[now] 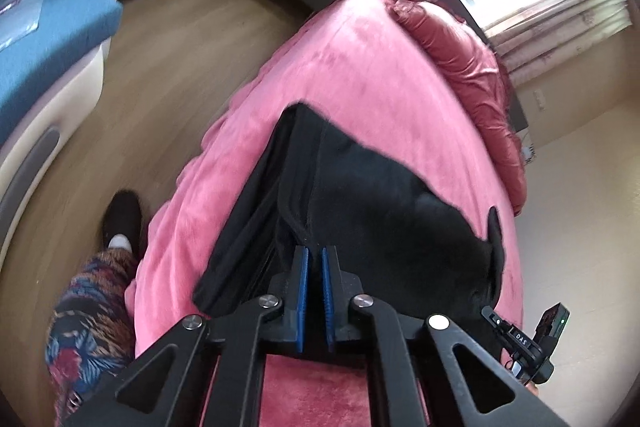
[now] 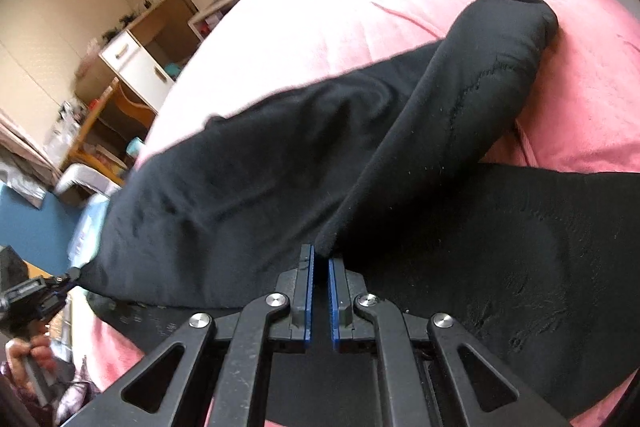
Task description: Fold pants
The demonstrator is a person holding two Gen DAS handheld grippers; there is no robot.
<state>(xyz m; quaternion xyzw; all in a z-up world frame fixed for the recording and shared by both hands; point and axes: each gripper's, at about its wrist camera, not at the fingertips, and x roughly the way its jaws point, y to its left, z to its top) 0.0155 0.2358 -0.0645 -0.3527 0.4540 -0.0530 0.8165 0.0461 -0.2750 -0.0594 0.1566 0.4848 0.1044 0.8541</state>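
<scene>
While both tongs pinch fabric, first fold is underway, not laid flat.
Left tongs (image 1: 315, 257) and right tongs (image 2: 321, 259) pressed together on black cotton pants (image 2: 248, 163), lifted over pink plush bed (image 1: 360, 67); further folds remain.

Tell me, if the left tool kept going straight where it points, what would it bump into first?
The left tool would meet the black fabric pants at once; their dark cloth already lies right at its tips. Beneath them is the fuzzy pink blanket, though depth is hard to judge.
</scene>
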